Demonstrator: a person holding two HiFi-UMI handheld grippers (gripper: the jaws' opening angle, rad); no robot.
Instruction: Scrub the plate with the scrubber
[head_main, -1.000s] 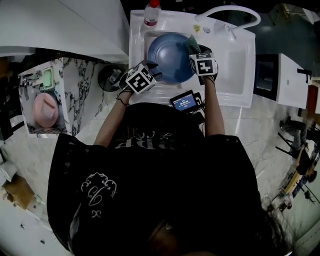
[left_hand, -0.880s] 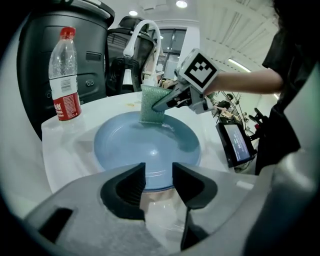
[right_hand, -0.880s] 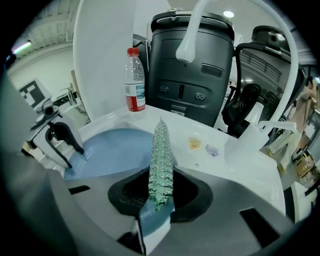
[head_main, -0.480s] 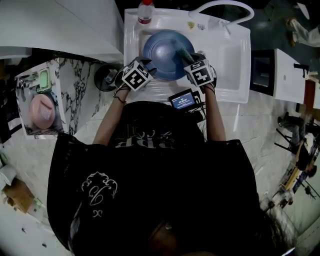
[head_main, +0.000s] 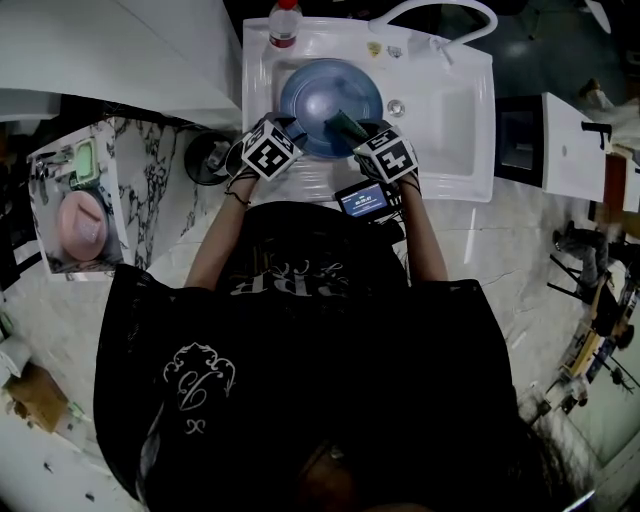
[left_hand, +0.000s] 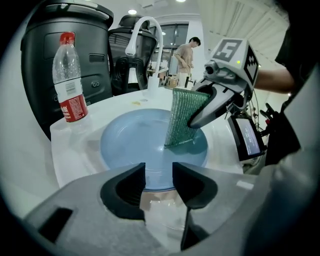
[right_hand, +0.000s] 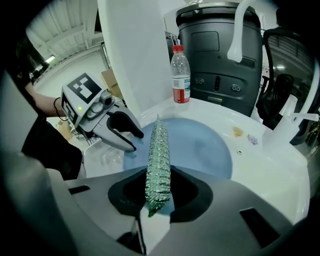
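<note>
Looking down from the head view, a person stands at a white sink at the top of the frame, with a blue plate lying flat in its basin. The right gripper pinches a green scrubber between its jaws. The pad's long axis runs straight out from them and slopes down over the plate's near right part; whether its tip touches cannot be told. The left gripper sits at the plate's near left rim. Its jaws have just been opening and stand spread, the rim in line with the gap but not gripped. The plate lies ahead of and below both jaws, so the right hand looks placed to do the scrubbing.
</note>
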